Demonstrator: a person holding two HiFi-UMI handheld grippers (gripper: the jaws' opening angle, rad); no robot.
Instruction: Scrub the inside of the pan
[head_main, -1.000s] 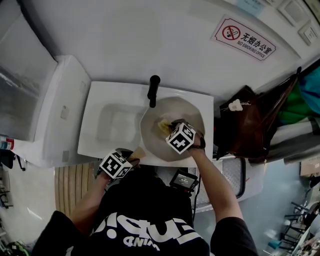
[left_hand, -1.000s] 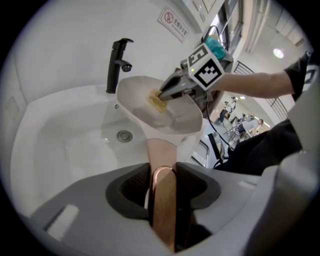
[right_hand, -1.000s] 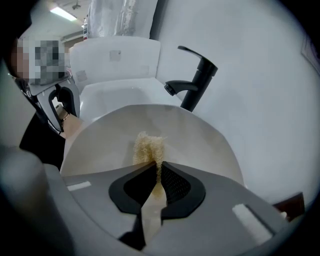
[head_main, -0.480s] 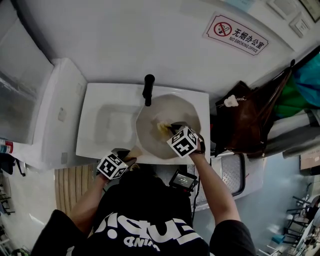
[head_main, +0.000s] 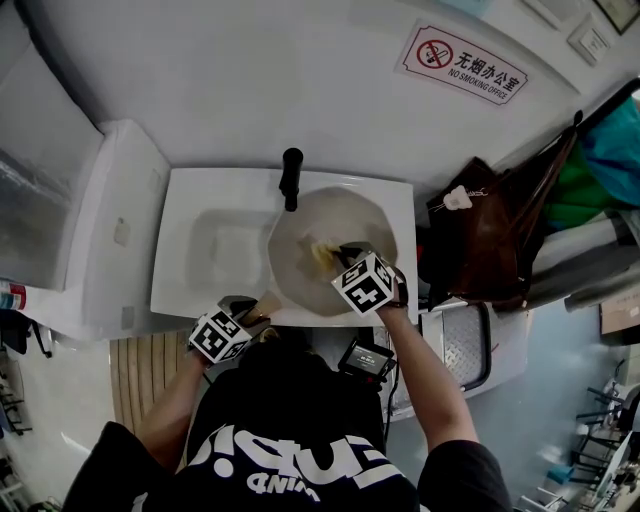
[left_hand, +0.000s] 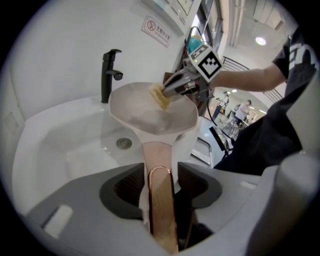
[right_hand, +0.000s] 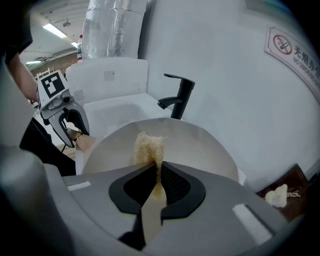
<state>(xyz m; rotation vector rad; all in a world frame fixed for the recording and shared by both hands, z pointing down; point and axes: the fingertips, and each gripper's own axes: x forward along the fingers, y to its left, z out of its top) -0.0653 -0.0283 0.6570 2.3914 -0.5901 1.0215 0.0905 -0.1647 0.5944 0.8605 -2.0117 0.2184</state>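
A cream pan (head_main: 345, 225) is held tilted over the white sink (head_main: 190, 290), below the tap. Its copper-coloured handle (left_hand: 157, 155) lies between the jaws of my left gripper (left_hand: 159, 175), also seen at the sink's front edge (head_main: 243, 312). Those jaws have just been opening a little, and the pads still hold the handle. My right gripper (right_hand: 157, 172) is shut on a yellow fibrous scrubber (right_hand: 148, 145). The scrubber (head_main: 322, 253) rests against the pan's inside, left of its middle.
A black tap (head_main: 290, 178) stands behind the pan, and the drain (left_hand: 124, 143) lies under it. A brown bag (head_main: 480, 250) hangs to the right, above a metal rack (head_main: 470, 345). A white cabinet (head_main: 110, 220) adjoins the sink on the left.
The right gripper has rolled slightly and risen a little with the scrubber, still inside the pan. The left gripper stays on the handle at the sink's front edge.
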